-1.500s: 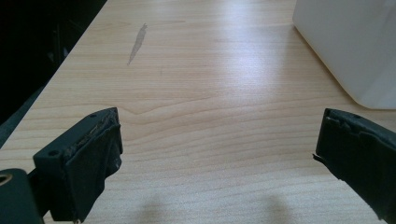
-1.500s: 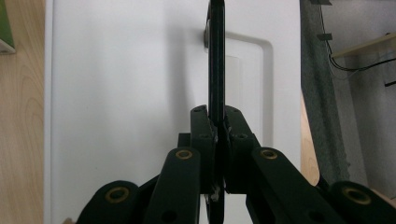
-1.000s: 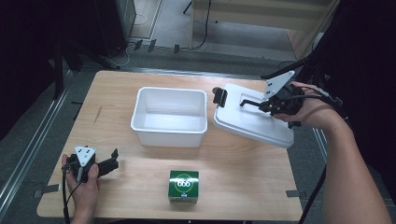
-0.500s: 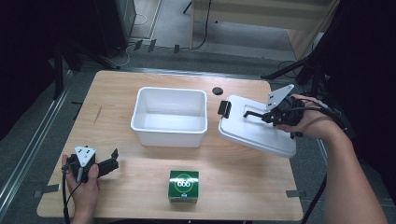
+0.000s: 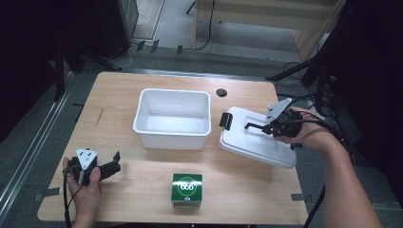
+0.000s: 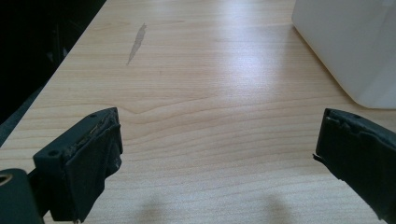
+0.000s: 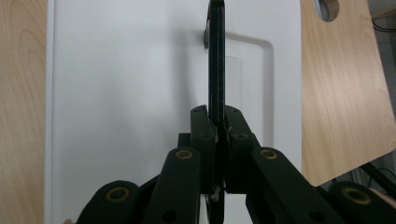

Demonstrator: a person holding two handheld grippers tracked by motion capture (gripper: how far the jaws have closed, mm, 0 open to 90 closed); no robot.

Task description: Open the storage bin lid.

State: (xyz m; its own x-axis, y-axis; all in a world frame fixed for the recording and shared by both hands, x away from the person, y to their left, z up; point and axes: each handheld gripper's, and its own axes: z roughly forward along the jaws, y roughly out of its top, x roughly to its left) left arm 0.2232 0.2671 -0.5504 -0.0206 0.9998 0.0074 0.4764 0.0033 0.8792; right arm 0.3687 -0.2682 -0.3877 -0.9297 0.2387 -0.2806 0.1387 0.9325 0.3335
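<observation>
A white plastic bin stands open and empty in the middle of the wooden table. Its white lid is to the right of the bin, a black latch on its left end. My right gripper is shut on the lid's black handle, seen edge-on between the jaws of the right gripper over the lid. My left gripper rests open at the table's near left, nothing between the jaws of the left gripper.
A green box marked 666 sits near the front edge, below the bin. A round hole lies in the tabletop behind the lid. The bin's wall is at the upper right of the left gripper view.
My right gripper has carried the lid by its handle toward the near side and slightly right, lower over the table. The left gripper has stayed still.
</observation>
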